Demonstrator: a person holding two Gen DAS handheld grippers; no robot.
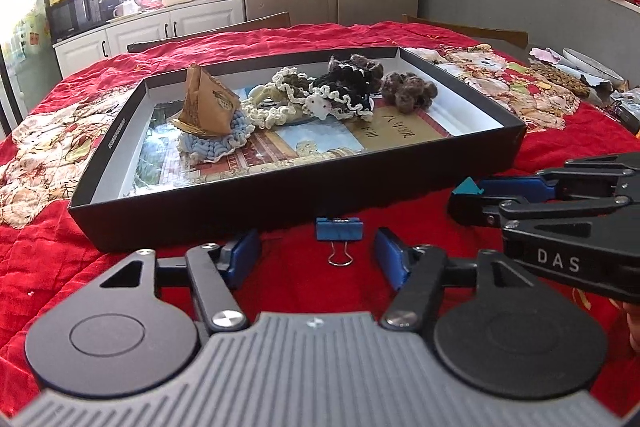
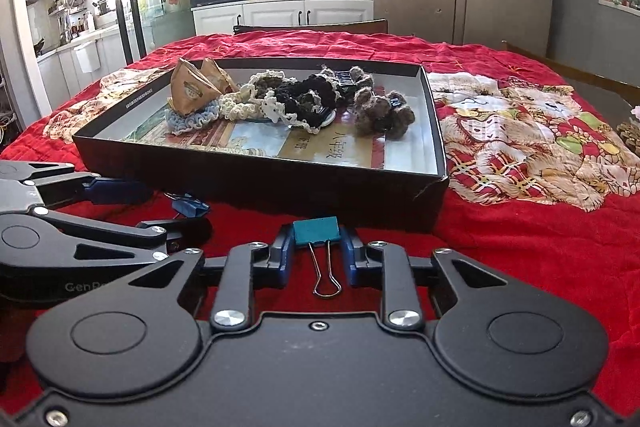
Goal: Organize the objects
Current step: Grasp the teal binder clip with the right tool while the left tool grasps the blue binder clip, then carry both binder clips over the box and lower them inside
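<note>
A blue binder clip (image 1: 339, 229) lies on the red cloth between the fingers of my left gripper (image 1: 318, 255), which stand apart from it on both sides, so that gripper is open. My right gripper (image 2: 318, 247) is shut on a teal binder clip (image 2: 316, 230), whose wire handles point back at the camera. From the left wrist view the right gripper (image 1: 472, 197) comes in from the right with the teal clip (image 1: 466, 185) at its tip. Just beyond both clips stands a shallow black box (image 1: 280, 195) holding crocheted scrunchies (image 1: 344, 91) and a brown paper packet (image 1: 206, 103).
A red quilted cloth (image 2: 540, 247) with bear patches covers the table. Plates and small clutter (image 1: 572, 75) sit at the far right edge. Wooden chair backs (image 2: 316, 26) stand behind the table, with kitchen cabinets and a fridge beyond.
</note>
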